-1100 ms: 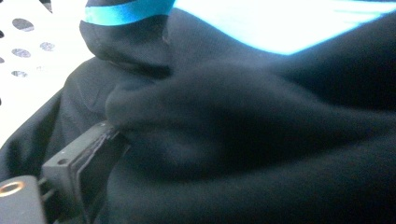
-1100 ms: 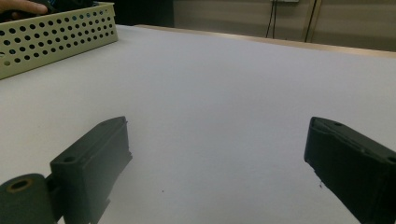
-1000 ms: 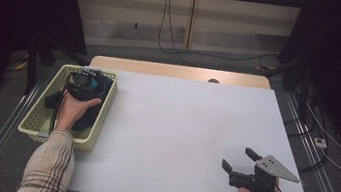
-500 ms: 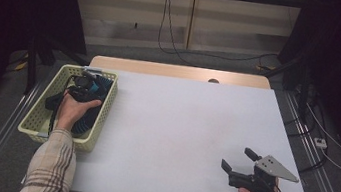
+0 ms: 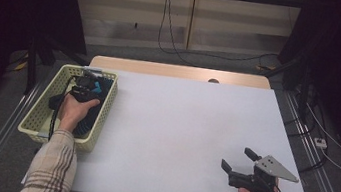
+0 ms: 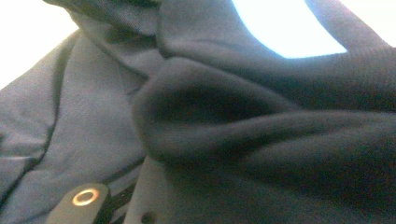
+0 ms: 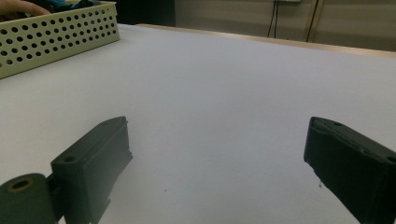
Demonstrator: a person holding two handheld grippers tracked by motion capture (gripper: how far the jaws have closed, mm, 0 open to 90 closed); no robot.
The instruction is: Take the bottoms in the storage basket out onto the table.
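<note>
A pale yellow perforated basket (image 5: 36, 122) stands at the table's left edge with dark cloth (image 5: 92, 115) in it. My left gripper (image 5: 86, 86) points down into that basket, a hand in a plaid sleeve behind it. Its jaws have just been closing and are now shut on the dark cloth (image 6: 201, 107), which bunches into a thick fold right in front of the left gripper view's camera. My right gripper (image 5: 237, 157) rests low over the table's near right corner, held by a bare hand. Its jaws (image 7: 217, 126) stand wide open with only white tabletop between them.
The white table (image 5: 180, 117) stretches between the two hands. The basket's perforated wall (image 7: 56, 32) shows far off in the right gripper view. Cables run along the floor behind the table and at its right.
The left gripper has shifted slightly within the basket, down onto the cloth. The right gripper has stayed where it was.
</note>
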